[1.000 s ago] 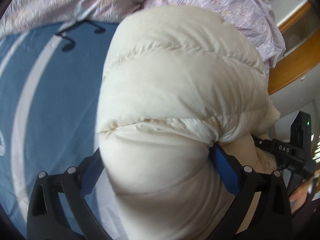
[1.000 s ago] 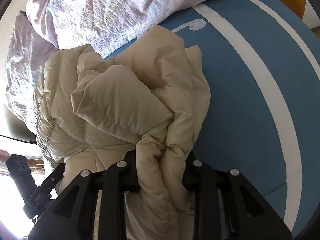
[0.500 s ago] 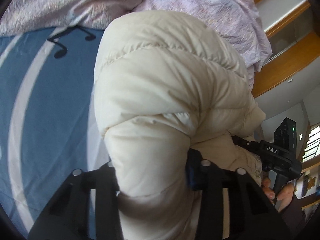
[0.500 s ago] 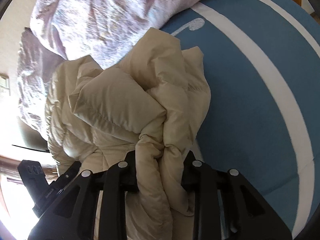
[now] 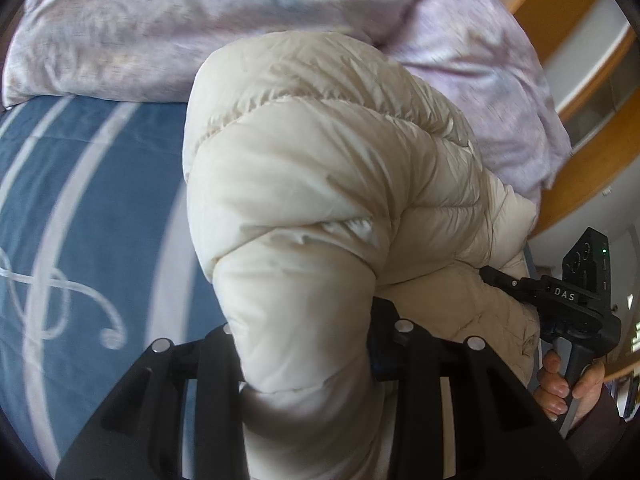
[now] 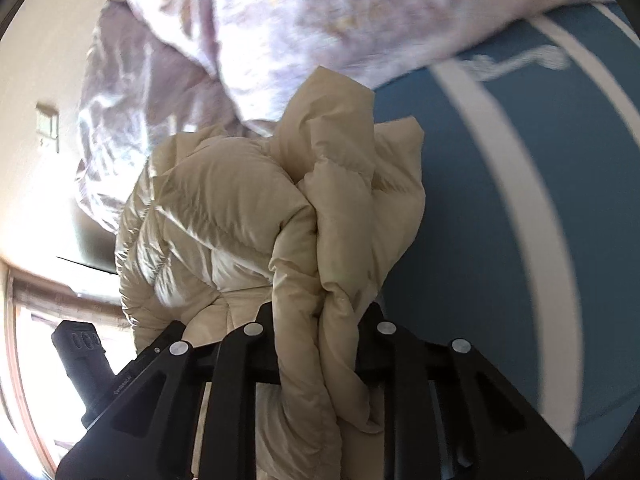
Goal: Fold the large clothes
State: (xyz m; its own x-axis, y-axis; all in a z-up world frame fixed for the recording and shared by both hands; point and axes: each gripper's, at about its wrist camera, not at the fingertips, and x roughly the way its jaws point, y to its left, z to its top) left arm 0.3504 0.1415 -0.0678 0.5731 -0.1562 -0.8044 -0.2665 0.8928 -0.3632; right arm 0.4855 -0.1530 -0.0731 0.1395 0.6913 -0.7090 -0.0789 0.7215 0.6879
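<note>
Since a second ago our left gripper [image 5: 304, 344] has closed on the jacket [image 5: 320, 184], and our right gripper [image 6: 320, 336] is closing tighter on another bunch, lifting it off the bed [image 5: 100, 200] to refold.

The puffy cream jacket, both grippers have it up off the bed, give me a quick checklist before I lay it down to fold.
1. Left gripper on puffy cream jacket: ok, jaws closing on a thick padded roll.
2. Right gripper grip: ok, jaws closing on bunched fabric.
3. Jacket spread flat: not ok, crumpled between the grippers.
4. Blue bedspread has room: ok.
5. Lilac duvet clear of jacket: cannot tell.
</note>
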